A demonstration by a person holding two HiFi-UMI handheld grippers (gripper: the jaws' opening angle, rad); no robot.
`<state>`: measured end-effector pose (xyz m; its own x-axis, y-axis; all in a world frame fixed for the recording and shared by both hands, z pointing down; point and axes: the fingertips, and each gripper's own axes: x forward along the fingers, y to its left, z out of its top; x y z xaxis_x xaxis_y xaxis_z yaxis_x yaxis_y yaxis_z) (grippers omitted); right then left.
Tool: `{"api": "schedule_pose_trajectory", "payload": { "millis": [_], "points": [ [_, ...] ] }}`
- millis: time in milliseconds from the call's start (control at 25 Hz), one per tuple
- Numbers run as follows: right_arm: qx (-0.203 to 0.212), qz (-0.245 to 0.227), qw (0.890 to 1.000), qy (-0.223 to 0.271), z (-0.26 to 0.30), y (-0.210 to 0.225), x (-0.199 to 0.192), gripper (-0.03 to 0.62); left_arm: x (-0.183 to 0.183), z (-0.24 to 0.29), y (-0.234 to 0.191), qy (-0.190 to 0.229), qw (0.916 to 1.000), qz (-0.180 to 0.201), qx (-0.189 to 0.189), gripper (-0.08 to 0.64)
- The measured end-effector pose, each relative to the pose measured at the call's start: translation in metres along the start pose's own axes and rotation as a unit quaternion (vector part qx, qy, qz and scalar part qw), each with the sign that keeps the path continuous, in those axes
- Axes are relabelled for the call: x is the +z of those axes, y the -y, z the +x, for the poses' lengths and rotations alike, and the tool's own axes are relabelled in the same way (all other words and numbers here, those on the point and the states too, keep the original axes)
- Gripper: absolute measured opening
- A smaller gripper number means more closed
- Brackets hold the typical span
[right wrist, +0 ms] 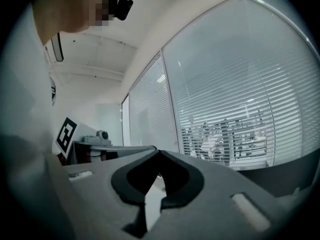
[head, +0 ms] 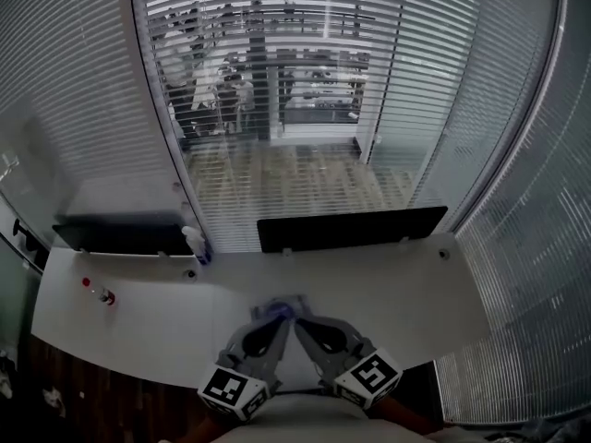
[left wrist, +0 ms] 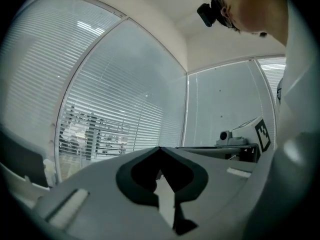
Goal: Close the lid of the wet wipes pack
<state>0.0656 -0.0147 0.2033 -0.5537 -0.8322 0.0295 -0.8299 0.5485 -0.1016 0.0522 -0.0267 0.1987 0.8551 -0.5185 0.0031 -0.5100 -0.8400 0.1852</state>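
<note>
Left tool (head: pixel 275 325) & right tool (head: pixel 301 325) both clenched empty, tips nearly meeting over bench (head: pixel 416 293), wipes pack (head: pixel 277 308) half-hidden beyond them, so pressing blind could skid pack, lid unlatched.

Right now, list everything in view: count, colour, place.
desk: one, white, across the middle of the head view
dark panels: two, black, upright along the desk's far edge
bottle: one, white and blue, between the panels
small item: one, red and pale, left part of the desk; too small to name
bluish object: one, pale blue, just beyond the gripper tips, mostly hidden; perhaps the wipes pack
blinds: white slats on the glass walls behind the desk
left gripper: grey, jaws together, empty
right gripper: grey, jaws together, empty
</note>
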Motion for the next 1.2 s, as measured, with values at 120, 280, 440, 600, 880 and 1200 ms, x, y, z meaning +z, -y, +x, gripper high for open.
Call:
{"api": "schedule_pose_trajectory", "payload": {
  "millis": [120,280,440,600,880,1200],
  "points": [
    [-0.006,0.006,1.000,0.006,-0.007,0.002,-0.009,0.002,-0.011,0.001,0.002,-0.005,1.0000,-0.003,0.001,0.003],
    [-0.012,0.012,1.000,0.008,-0.009,0.006,-0.012,0.002,-0.015,0.007,0.004,-0.006,1.0000,-0.005,-0.003,0.003],
    [-0.015,0.023,0.999,0.019,-0.009,0.010,-0.004,0.002,-0.015,0.011,0.006,-0.005,0.9999,-0.012,-0.002,0.003],
    [-0.017,0.020,0.999,0.023,-0.010,0.014,-0.004,0.000,-0.016,0.015,0.005,-0.005,0.9999,-0.009,-0.001,0.003],
    [-0.027,0.021,0.999,0.030,-0.010,0.020,0.001,0.000,-0.017,0.019,0.004,-0.008,0.9999,-0.015,0.001,0.003],
    [-0.031,0.022,0.998,0.041,-0.007,0.021,0.003,0.000,-0.019,0.018,0.002,-0.009,0.9999,-0.013,-0.003,0.003]
  ]
}}
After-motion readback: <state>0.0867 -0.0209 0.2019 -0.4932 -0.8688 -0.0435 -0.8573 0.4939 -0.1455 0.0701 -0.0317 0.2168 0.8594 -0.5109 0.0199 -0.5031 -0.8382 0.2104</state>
